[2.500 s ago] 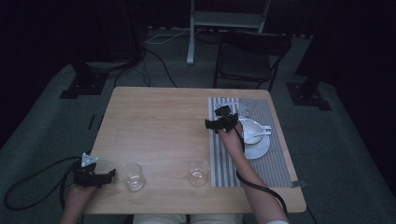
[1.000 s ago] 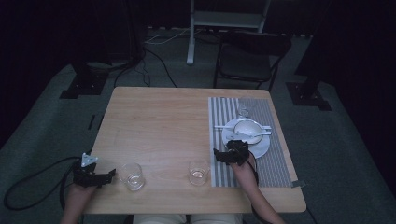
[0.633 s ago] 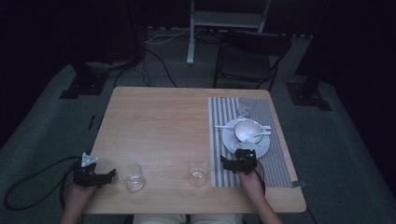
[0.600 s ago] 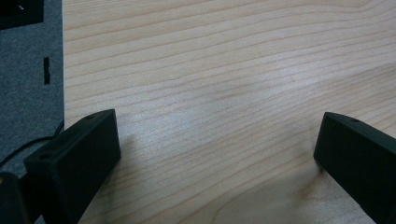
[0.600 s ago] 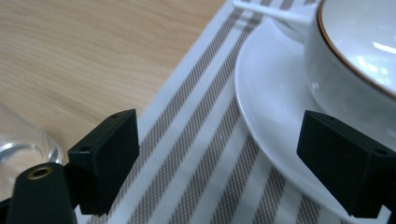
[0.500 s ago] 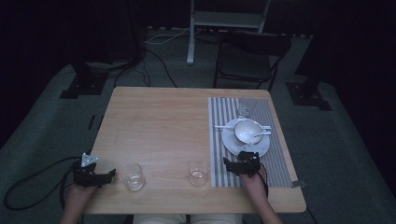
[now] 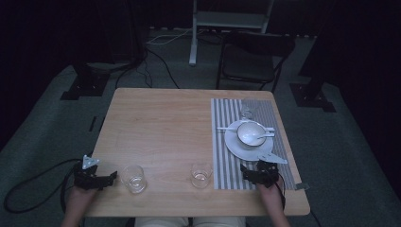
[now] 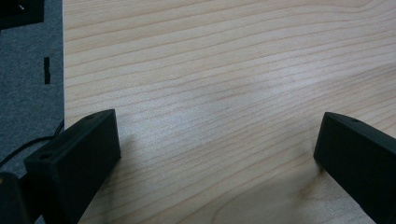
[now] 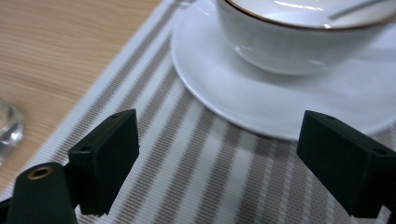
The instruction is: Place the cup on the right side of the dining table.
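My left gripper (image 7: 109, 178) rests at the table's front left corner, open, its jaws aimed at a clear glass (image 7: 133, 178) just to its right. In the left gripper view the open gripper (image 8: 219, 154) has bare wood between its jaws. My right gripper (image 7: 255, 169) sits open on the near end of the striped placemat (image 7: 221, 142), just short of the white plate (image 7: 236, 147). In the right gripper view the gripper (image 9: 219, 154) frames the plate (image 9: 261, 102) and the white bowl (image 9: 299, 42) on it. A spoon (image 7: 261, 137) lies in the bowl (image 7: 247, 132).
A second glass (image 7: 202, 175) stands near the front edge, left of the placemat, and shows at the left edge of the right gripper view (image 9: 9, 128). A third glass (image 7: 247, 109) stands at the placemat's far end. A chair (image 7: 253, 59) stands beyond the table (image 7: 161, 127).
My right gripper has drawn back from the far end of the placemat, past the plate, to the near end. The left gripper has not moved.
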Motion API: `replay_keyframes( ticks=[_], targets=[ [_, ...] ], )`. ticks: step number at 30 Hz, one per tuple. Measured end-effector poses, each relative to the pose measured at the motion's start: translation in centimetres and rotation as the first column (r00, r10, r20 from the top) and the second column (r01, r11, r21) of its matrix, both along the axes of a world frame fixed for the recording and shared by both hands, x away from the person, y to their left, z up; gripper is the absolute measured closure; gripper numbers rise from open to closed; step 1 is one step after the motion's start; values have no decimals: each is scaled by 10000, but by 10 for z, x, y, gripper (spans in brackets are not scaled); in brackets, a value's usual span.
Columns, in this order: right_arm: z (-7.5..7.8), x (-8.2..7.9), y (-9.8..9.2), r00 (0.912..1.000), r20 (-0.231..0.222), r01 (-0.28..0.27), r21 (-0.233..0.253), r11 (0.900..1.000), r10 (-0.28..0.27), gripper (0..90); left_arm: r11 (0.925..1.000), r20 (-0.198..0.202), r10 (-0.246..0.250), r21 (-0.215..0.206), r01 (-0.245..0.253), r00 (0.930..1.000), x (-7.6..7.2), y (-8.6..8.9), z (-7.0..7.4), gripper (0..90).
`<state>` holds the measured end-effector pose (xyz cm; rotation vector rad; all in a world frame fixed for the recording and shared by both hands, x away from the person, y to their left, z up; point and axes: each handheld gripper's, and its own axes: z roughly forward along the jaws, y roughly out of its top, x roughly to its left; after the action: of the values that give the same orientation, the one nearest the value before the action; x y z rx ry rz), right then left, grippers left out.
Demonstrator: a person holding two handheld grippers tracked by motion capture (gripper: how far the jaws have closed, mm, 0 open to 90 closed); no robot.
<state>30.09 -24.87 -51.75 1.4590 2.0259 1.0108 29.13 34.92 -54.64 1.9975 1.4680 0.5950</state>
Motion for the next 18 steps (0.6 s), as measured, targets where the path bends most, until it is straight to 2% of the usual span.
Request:
replay_keyframes(
  ticks=[6,10,18],
  targets=[
    [-1,-9,-19,9986,38,527,115,9985,-528,126,10000,-1,-1,1,1,10000,0,0,0,8],
    [-4,-15,-29,9962,150,862,-174,9961,-859,126,10000,3,-1,0,1,10000,0,0,0,8],
    [-8,-23,-46,9908,158,1345,-113,9908,-1343,126,10000,-1,13,-4,-13,10000,0,0,0,8]
  ],
)
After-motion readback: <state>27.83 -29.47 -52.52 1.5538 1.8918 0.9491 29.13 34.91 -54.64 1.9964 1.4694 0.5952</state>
